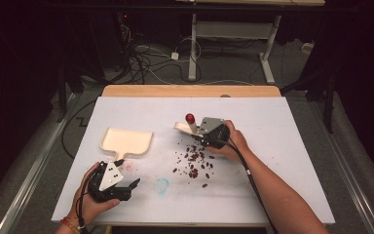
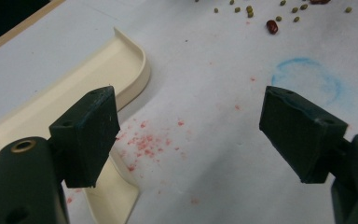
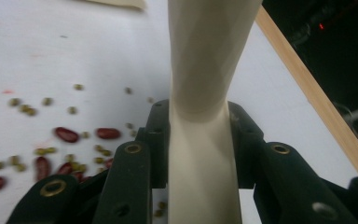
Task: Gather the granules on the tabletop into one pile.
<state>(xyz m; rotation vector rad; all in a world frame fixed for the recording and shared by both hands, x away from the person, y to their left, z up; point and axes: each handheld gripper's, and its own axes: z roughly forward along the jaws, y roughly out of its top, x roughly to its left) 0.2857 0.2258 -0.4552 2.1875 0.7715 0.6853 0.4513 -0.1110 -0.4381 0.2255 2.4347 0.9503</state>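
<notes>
Brush handle [image 3: 200, 140], stiff, light and cream-coloured, is sitting clamped in the right gripper [image 1: 209, 135] fingers above beans [image 1: 195, 163] at six o'clock, while the left gripper [image 1: 126, 187] fingers are resting apart on the counter [image 1: 272, 146].

Two black jaws of the right gripper [image 3: 199, 140] clamp a cream handle [image 3: 205, 93] that rises straight up out of frame. Left of it, on the white table [image 3: 74, 51], lie scattered red beans [image 3: 66, 135] and small green beans [image 3: 46, 101] (slightly blurred). A wooden edge [image 3: 307, 88] runs diagonally at right.
</notes>
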